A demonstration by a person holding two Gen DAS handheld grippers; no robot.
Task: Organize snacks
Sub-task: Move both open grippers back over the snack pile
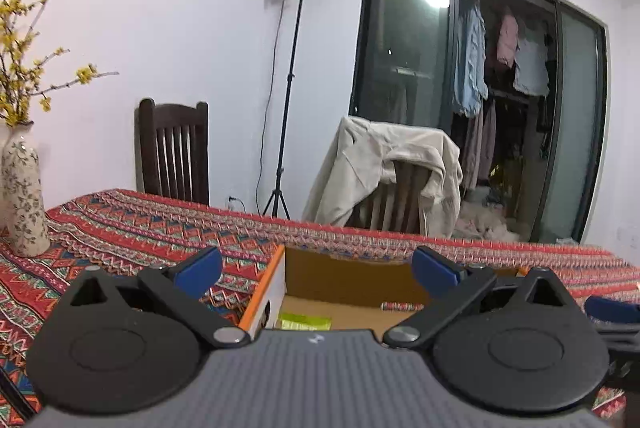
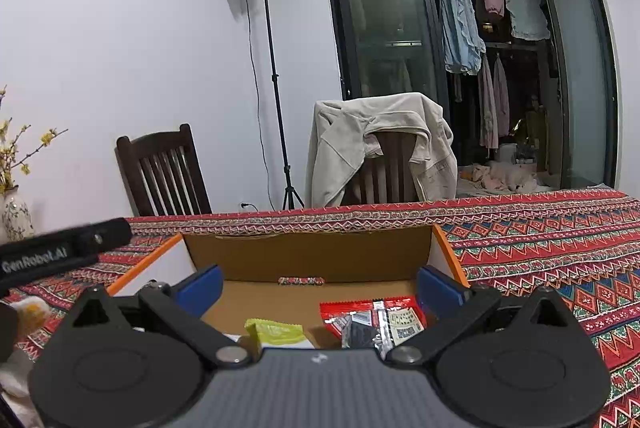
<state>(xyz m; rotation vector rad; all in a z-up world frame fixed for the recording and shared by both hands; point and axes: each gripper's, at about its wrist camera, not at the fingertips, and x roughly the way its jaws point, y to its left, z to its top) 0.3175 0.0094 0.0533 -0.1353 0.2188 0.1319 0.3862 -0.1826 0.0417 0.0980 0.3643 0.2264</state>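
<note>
An open cardboard box (image 2: 308,256) with orange edges stands on the patterned tablecloth. Inside it lie a green snack packet (image 2: 276,333) and a red snack packet (image 2: 372,320), side by side on the box floor. My right gripper (image 2: 318,286) hovers over the box's near side, open, nothing between its blue pads. In the left wrist view the same box (image 1: 344,278) shows with the green packet (image 1: 306,321) on its floor. My left gripper (image 1: 316,266) is open and empty above the box's left wall. The left gripper's black body (image 2: 60,252) appears at the left of the right wrist view.
A flowered vase (image 1: 24,200) with yellow blossoms stands at the table's left. Two dark wooden chairs stand behind the table, one (image 2: 384,156) draped with a beige jacket. A light stand (image 2: 276,88) rises by the wall. A glass sliding door shows hanging clothes.
</note>
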